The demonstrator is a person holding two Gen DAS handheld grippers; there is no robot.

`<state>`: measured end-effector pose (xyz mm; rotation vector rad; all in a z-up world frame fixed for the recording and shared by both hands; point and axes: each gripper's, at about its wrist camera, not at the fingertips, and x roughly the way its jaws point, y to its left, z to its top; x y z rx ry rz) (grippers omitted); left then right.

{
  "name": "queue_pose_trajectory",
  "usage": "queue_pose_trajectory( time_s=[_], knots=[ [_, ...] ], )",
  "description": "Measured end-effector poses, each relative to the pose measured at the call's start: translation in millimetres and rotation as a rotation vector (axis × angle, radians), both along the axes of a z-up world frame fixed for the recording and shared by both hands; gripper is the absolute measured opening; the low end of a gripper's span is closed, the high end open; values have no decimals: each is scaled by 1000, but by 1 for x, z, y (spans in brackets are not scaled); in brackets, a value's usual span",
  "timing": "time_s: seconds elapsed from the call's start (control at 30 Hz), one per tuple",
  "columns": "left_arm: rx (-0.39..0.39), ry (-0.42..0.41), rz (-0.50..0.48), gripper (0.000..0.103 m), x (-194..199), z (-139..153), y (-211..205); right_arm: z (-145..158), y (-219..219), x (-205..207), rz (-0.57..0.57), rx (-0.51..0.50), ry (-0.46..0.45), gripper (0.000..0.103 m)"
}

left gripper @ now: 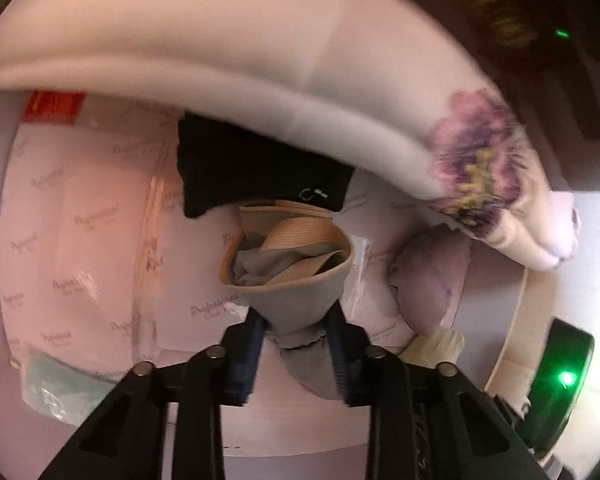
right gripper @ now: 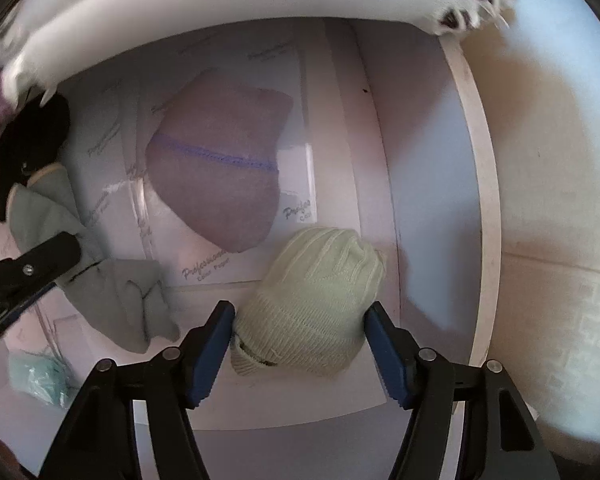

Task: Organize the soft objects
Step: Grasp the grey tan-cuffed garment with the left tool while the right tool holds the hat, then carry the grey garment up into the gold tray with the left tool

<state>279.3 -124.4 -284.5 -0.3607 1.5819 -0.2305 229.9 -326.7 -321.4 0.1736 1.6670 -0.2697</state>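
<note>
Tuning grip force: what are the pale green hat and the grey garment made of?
Pale green ribbed hat: chunky knit yarn, likely wool or acrylic, matte; vertical ribs and a folded cuff show. Grey garment with tan elastic band: thin stretchy fabric, probably cotton blend, matte; it bunches tightly where the left claw pinches it.

A white shelf (right gripper: 384,208) is carrying sheets of printed paper (right gripper: 228,264), which are lying flat across its floor. On the paper a mauve cap (right gripper: 220,172), a pale green beanie (right gripper: 316,312), a grey garment (right gripper: 128,300) and a black cloth (left gripper: 252,168) are resting. A teal plastic bag (right gripper: 40,380) is sitting near the front edge, and a red packet (left gripper: 52,107) is lying at the back.
</note>
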Motion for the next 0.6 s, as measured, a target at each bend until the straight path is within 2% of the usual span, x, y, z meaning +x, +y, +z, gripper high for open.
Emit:
queue_pose_trajectory(
  time_s=[0.07, 0.23, 0.6],
  knots=[
    [-31, -33, -21, 25, -3, 8, 5, -3, 4, -1, 7, -8, 1, 67],
    [-29, -117, -71, 25, -17, 32, 22, -14, 4, -5, -21, -14, 2, 67],
    [-5, -203, -72, 24, -45, 74, 65, -12, 8, 2, 5, -26, 8, 68]
  ],
)
